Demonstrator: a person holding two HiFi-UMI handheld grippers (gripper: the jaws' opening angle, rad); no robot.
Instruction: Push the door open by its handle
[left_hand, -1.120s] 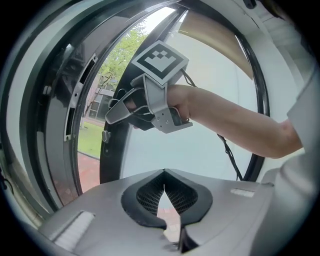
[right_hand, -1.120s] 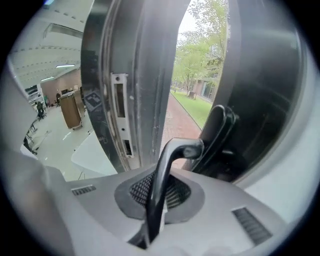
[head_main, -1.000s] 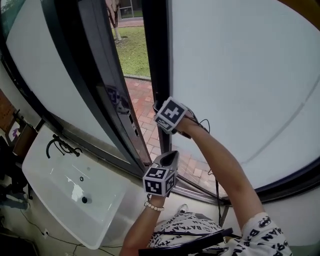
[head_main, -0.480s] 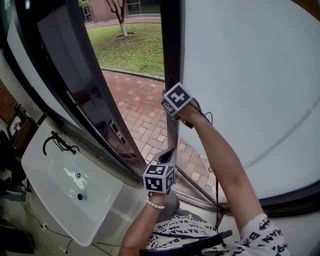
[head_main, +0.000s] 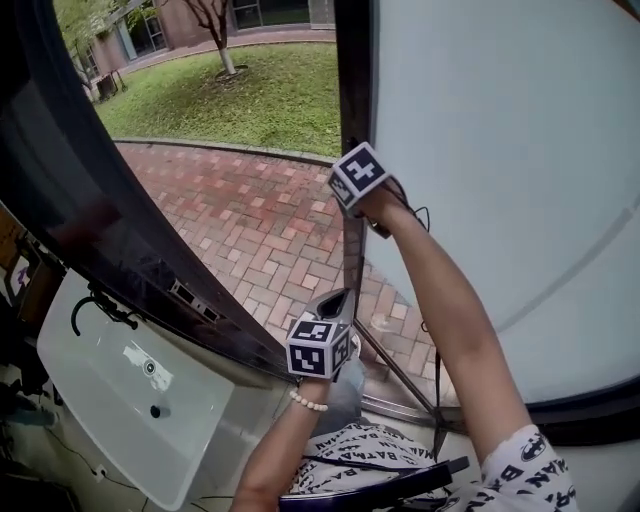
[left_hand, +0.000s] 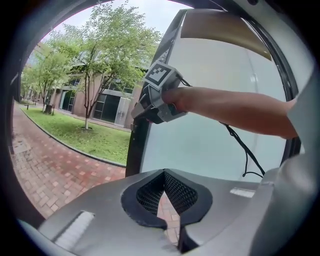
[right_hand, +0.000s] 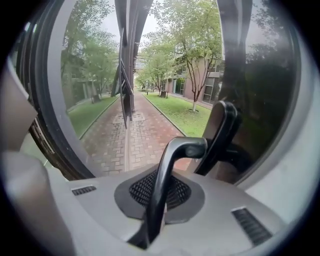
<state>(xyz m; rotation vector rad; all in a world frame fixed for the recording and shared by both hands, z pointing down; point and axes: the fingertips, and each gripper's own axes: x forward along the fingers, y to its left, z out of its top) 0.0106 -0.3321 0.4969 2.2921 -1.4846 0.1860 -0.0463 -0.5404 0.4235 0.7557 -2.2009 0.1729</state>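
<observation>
The right claw is pinching the slim black lever handle of the black-framed frosted-glass door, which is standing open onto the red brick path. With the arm reaching far out, the smooth lever is probably risking a slip from the pads if the push is straying off the door's arc. The thin black cable is dangling where it could be snagging. The left claw, pressed together on nothing, is hovering low beside the door's edge, possibly risking a knock.
</observation>
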